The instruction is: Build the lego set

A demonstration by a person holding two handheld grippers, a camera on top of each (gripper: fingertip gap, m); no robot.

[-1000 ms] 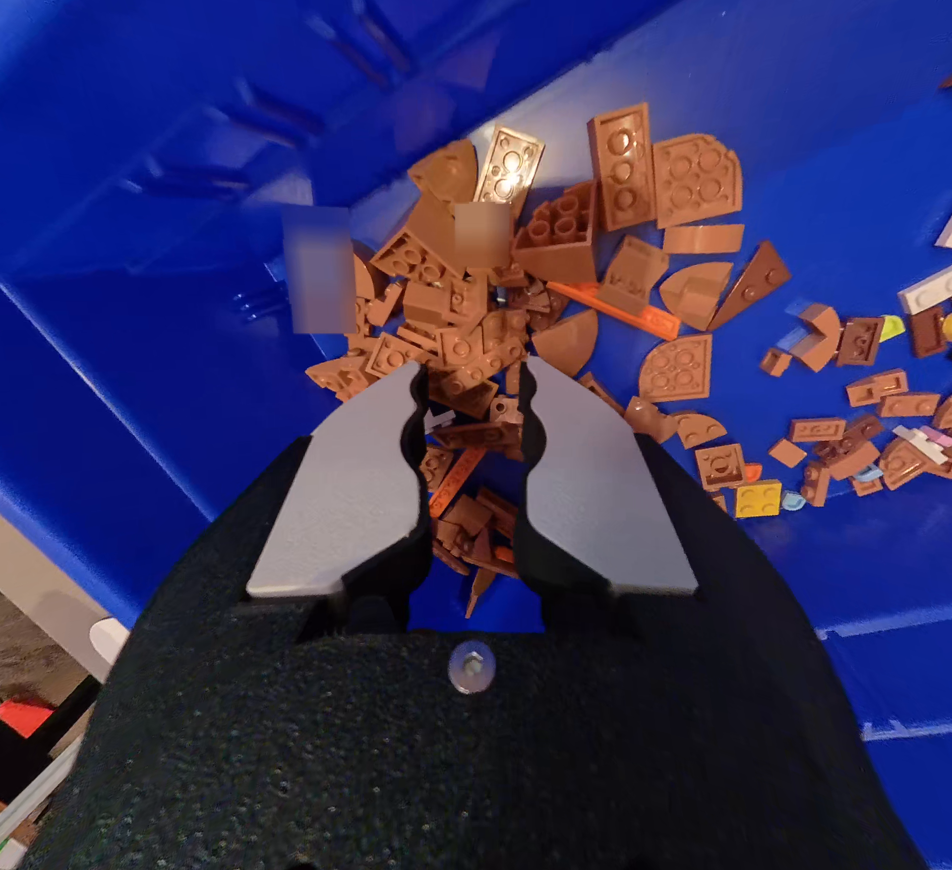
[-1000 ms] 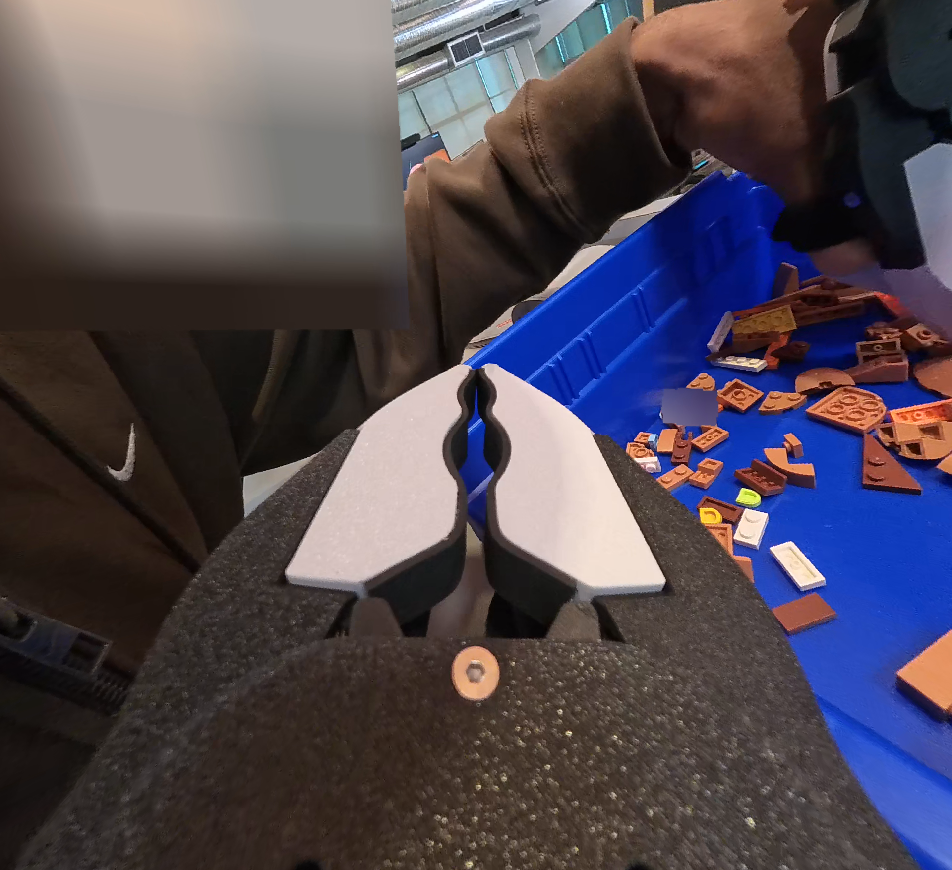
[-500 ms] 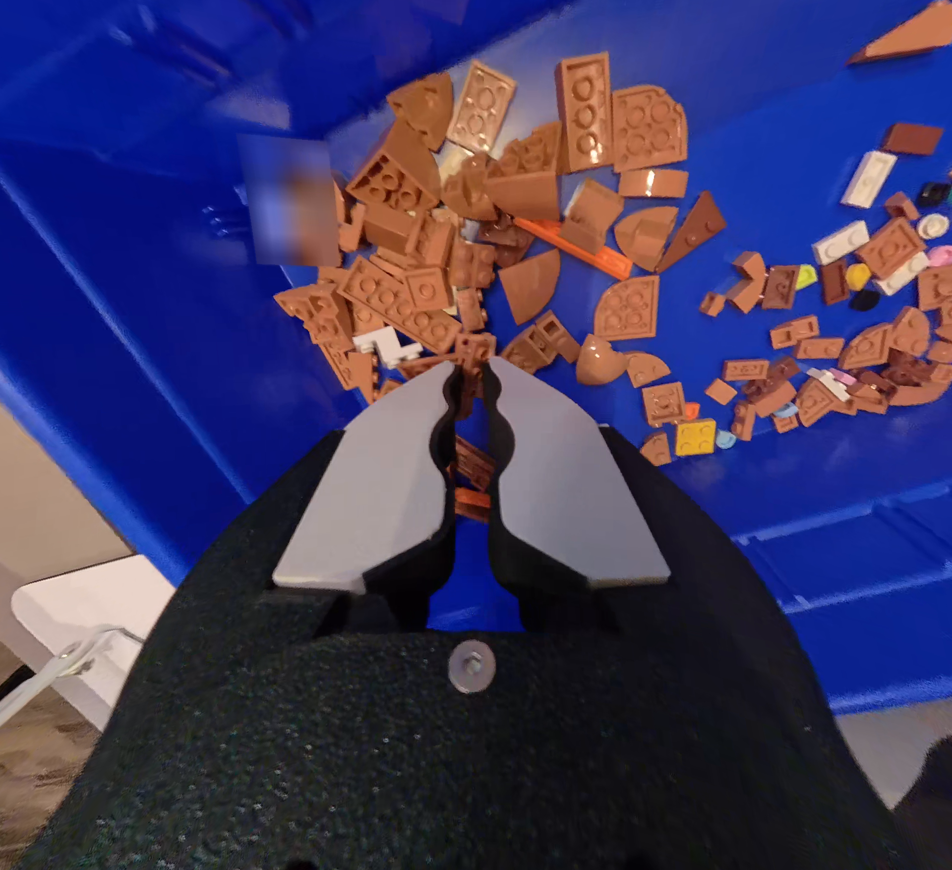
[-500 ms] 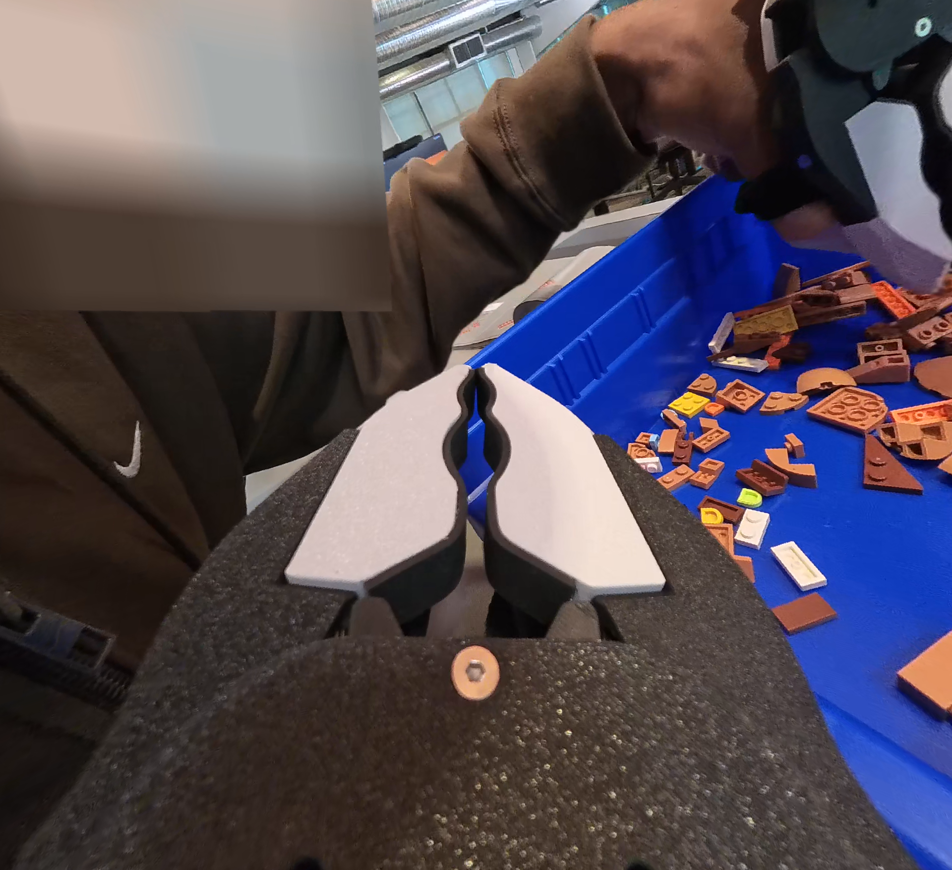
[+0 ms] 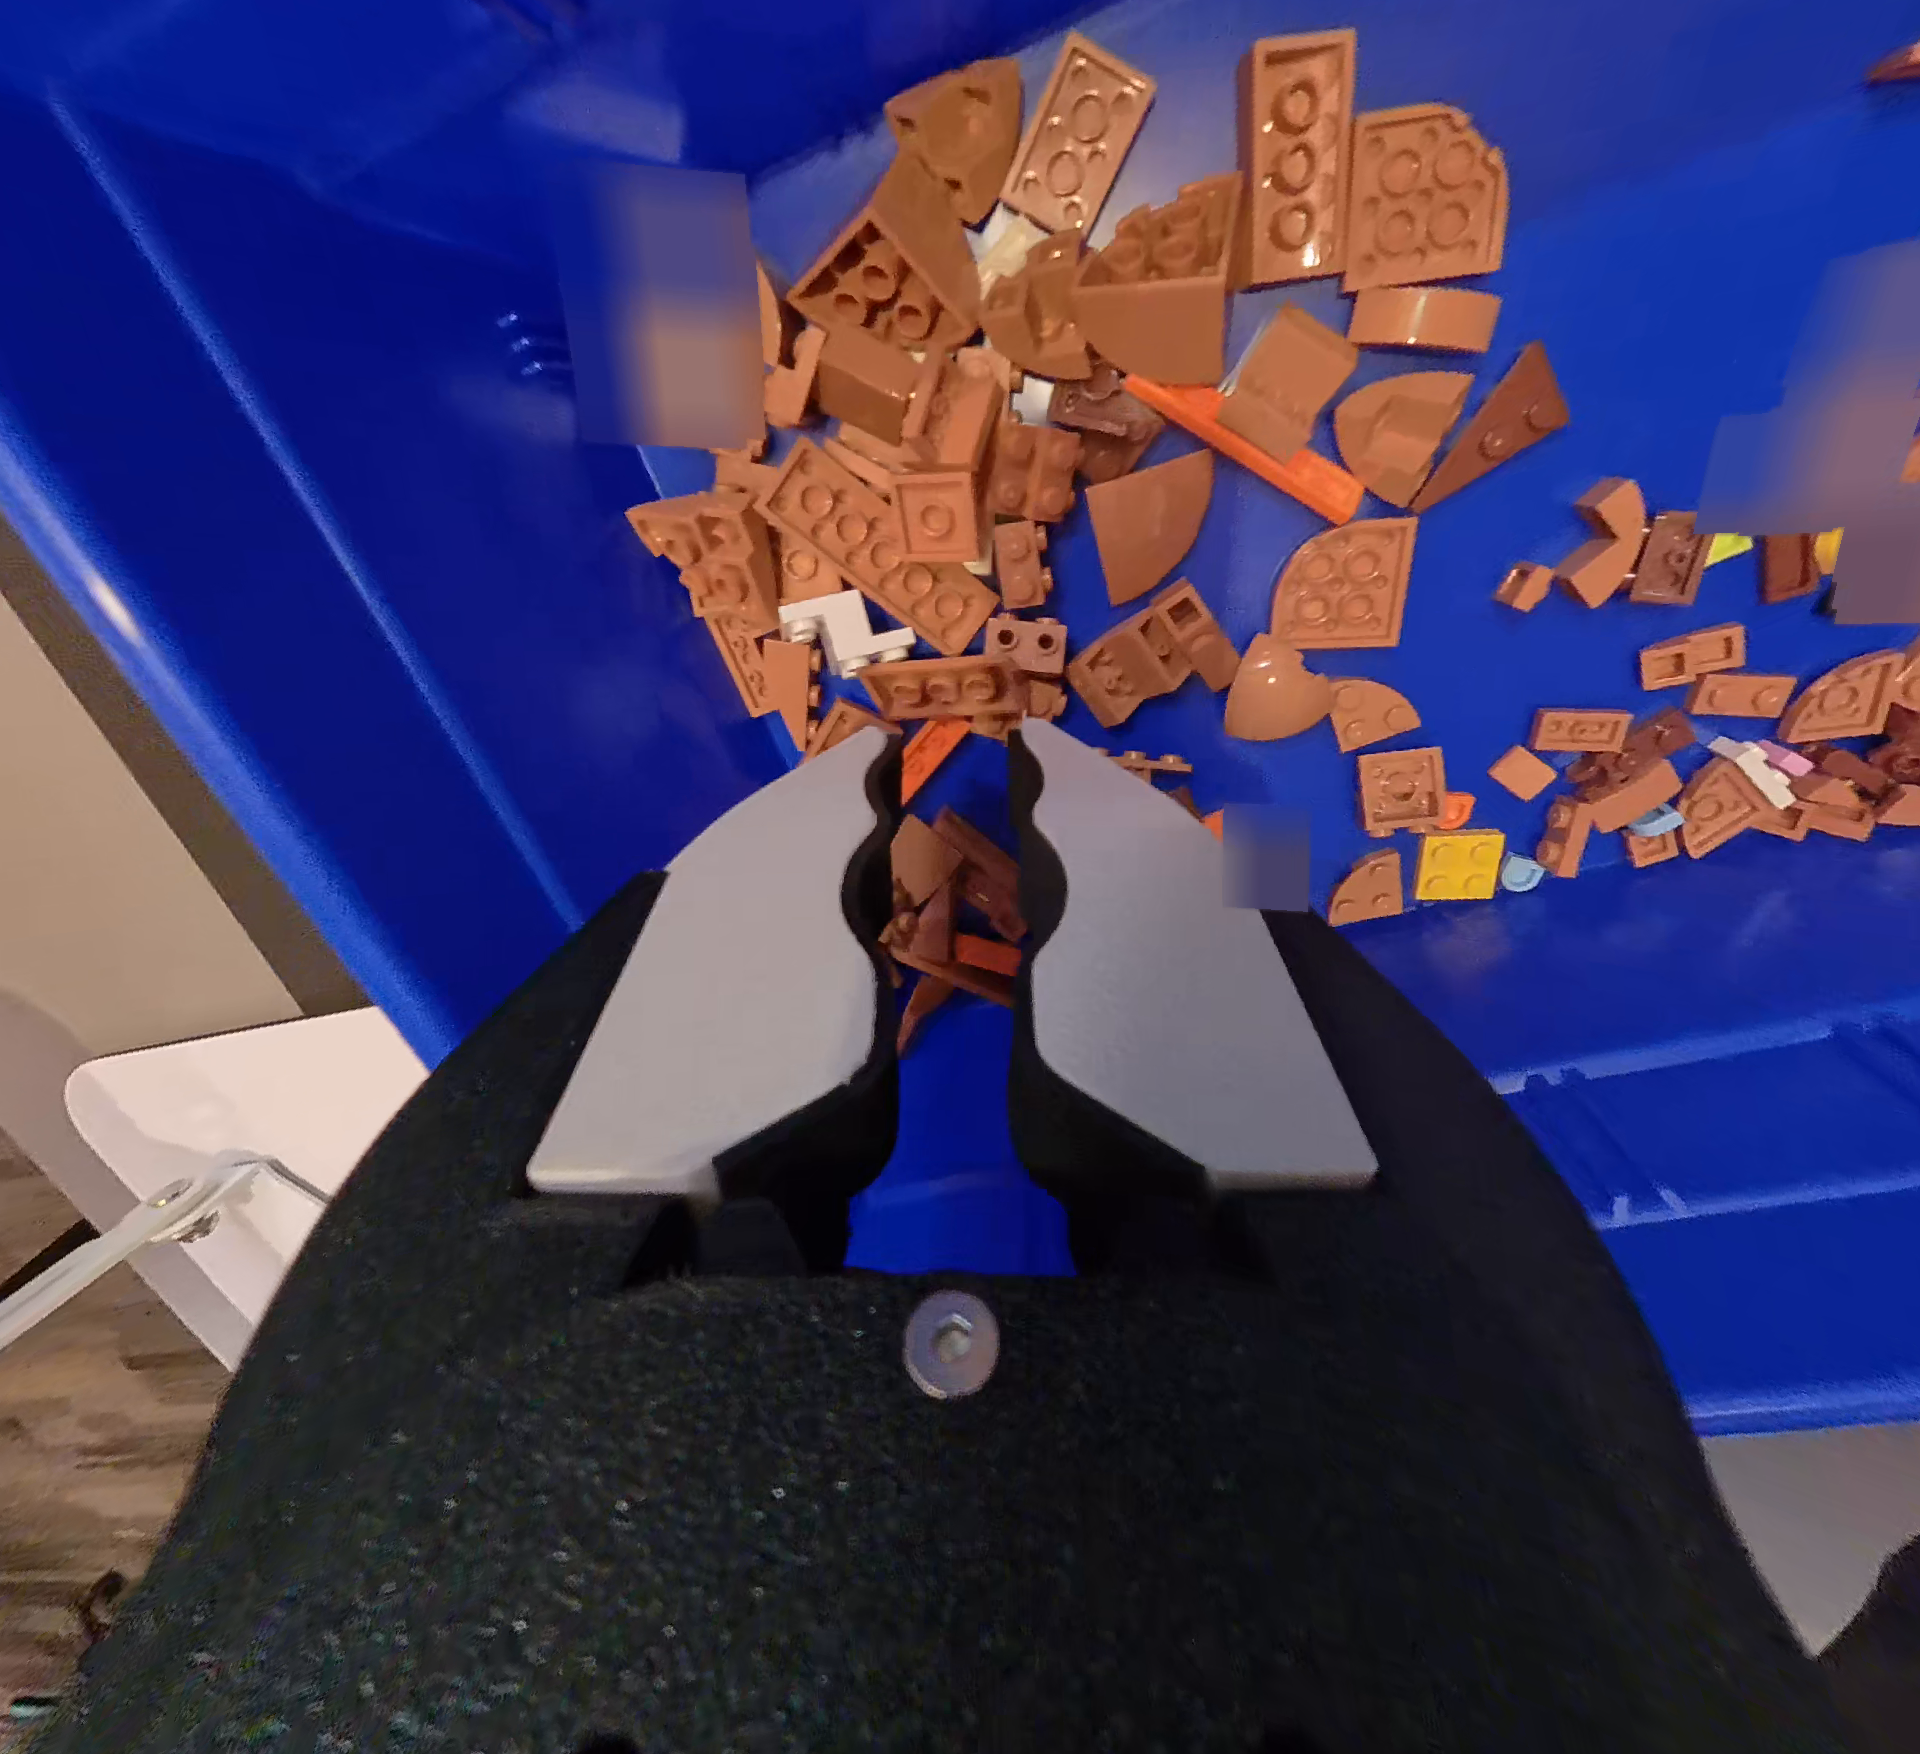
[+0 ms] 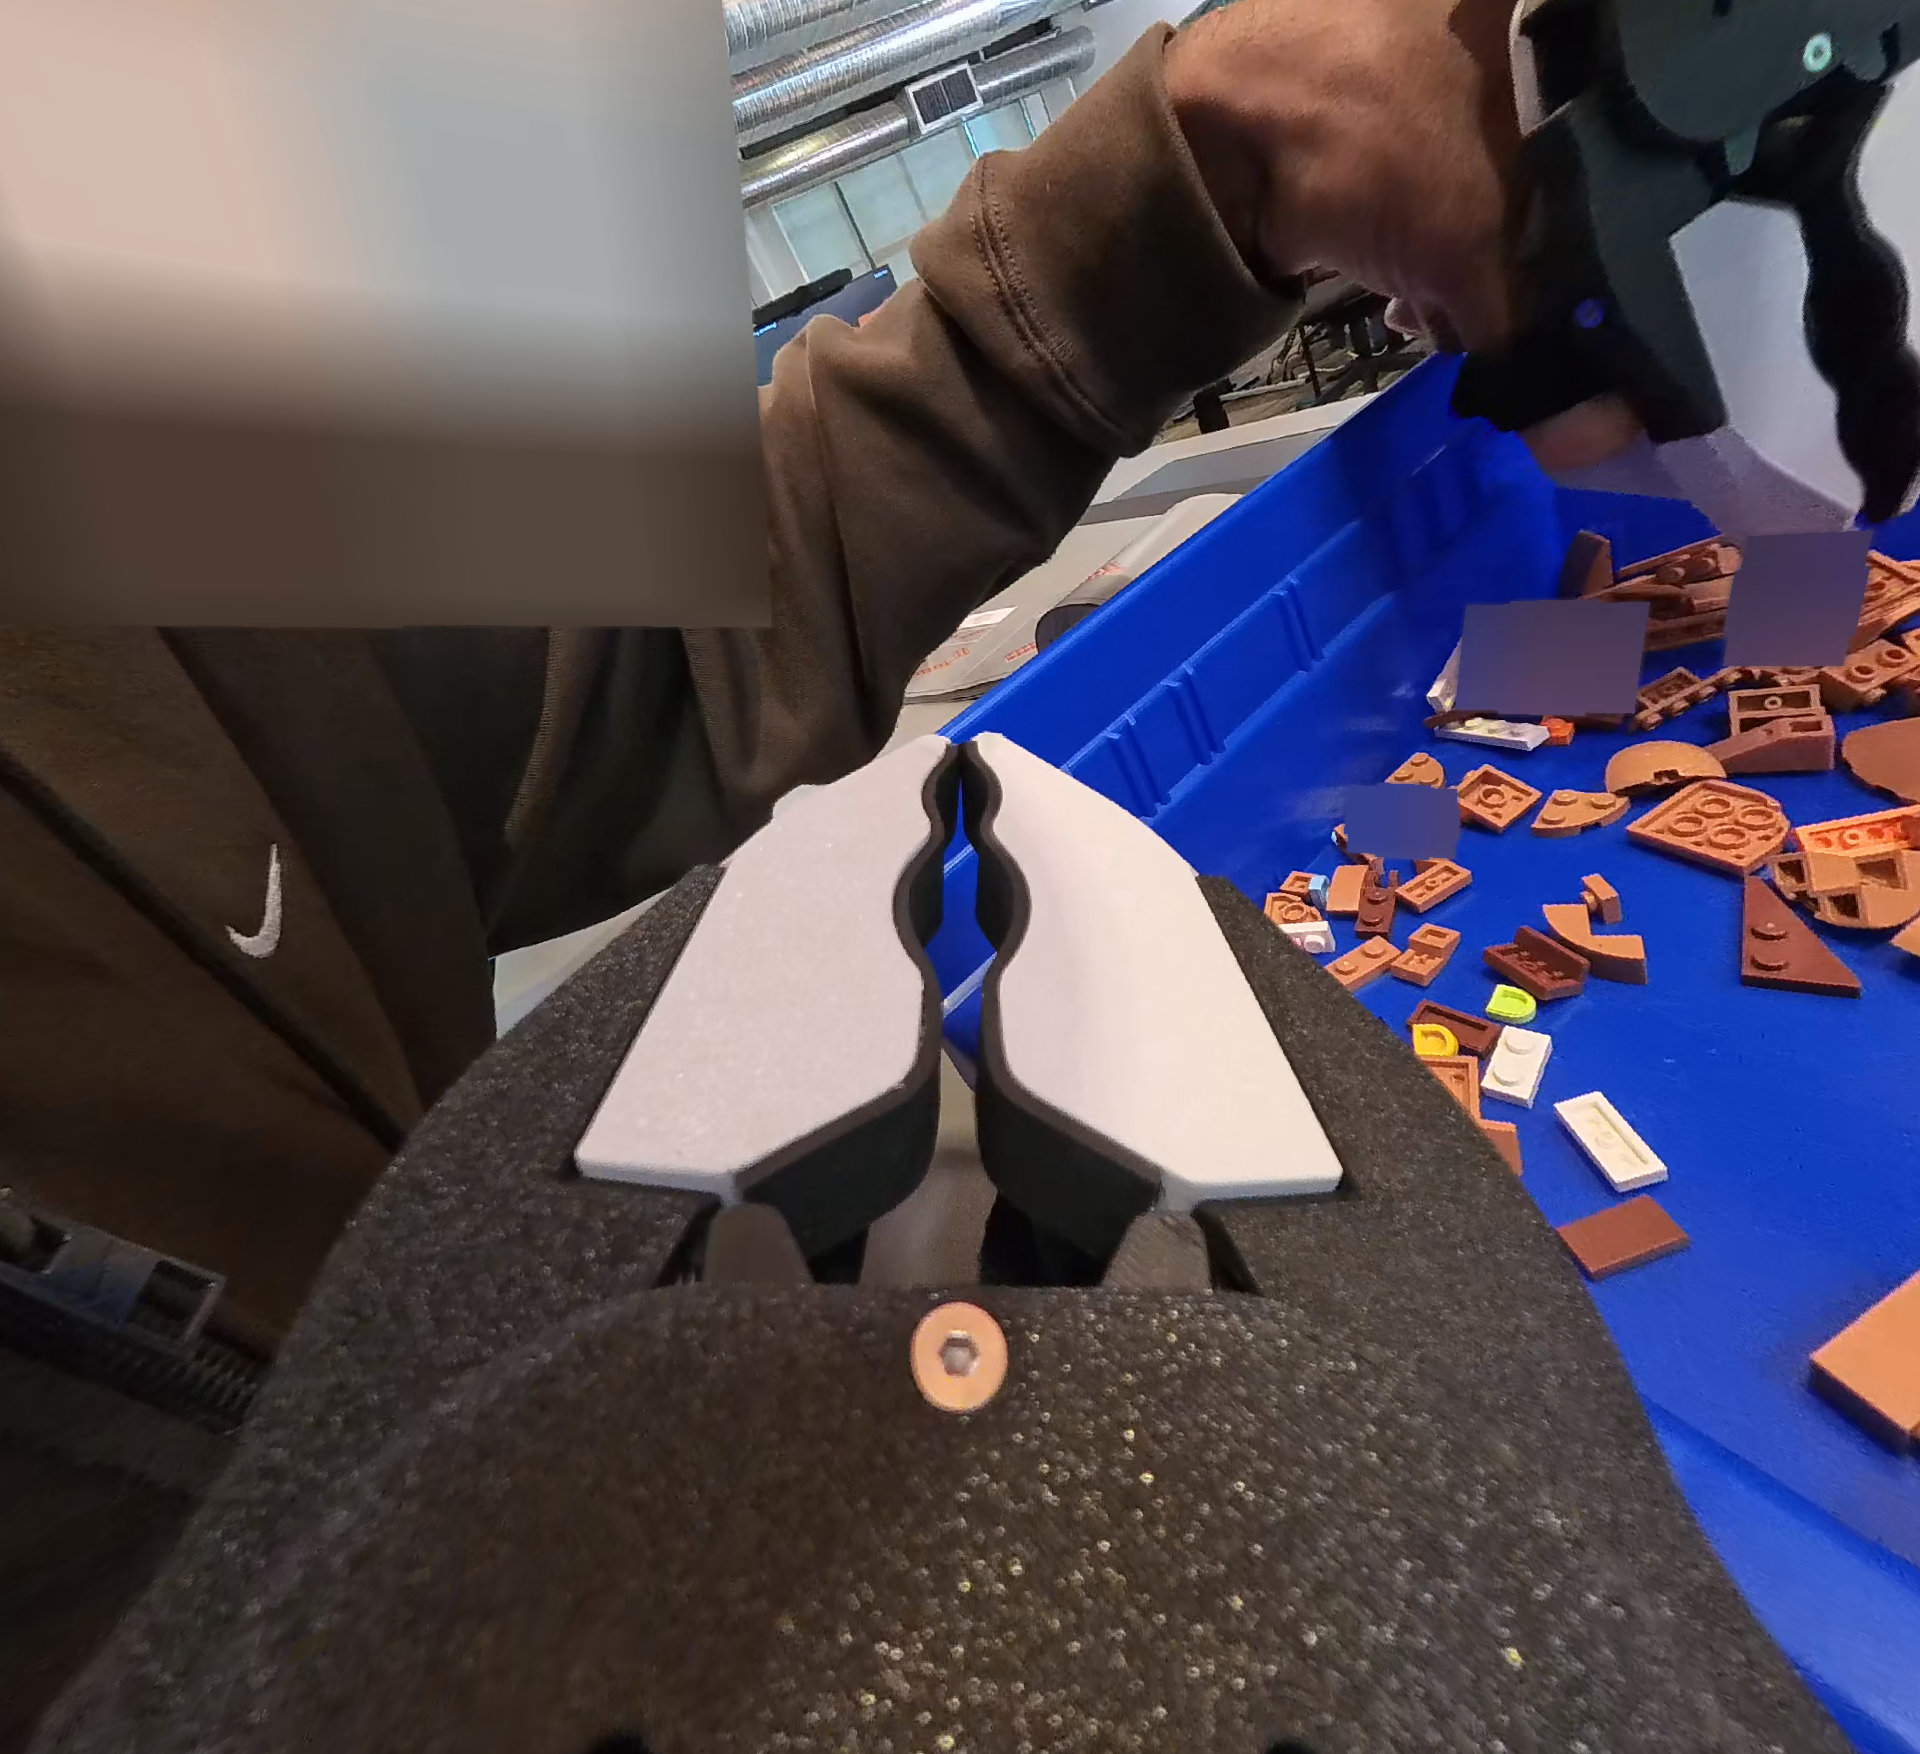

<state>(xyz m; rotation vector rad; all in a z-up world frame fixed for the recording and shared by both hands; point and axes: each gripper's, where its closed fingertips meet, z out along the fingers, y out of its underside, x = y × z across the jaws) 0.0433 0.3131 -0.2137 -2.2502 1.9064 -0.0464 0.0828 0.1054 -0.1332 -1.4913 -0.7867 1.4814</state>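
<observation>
The left gripper [image 5: 951,738] hangs above a blue bin [image 5: 312,354], its jaws a small way apart with nothing between the tips — loose pieces on the floor below show through the gap. Most of the lego pieces [image 5: 1039,416] lie heaped near the corner where two bin walls meet, nearly all tan-brown: flat studded plates, quarter-round tiles, wedges. An orange strip [image 5: 1242,447] lies slanted at the heap's edge, and a white bracket [image 5: 842,629] sits on its near side. Further along the bin floor smaller bits are scattered, among them a yellow square plate [image 5: 1458,863].

The right gripper [image 6: 958,748] is held over the bin's outer edge, its jaws closed and empty. Beyond it a brown sleeve [image 6: 987,416] reaches over the bin rim [image 6: 1195,624].
</observation>
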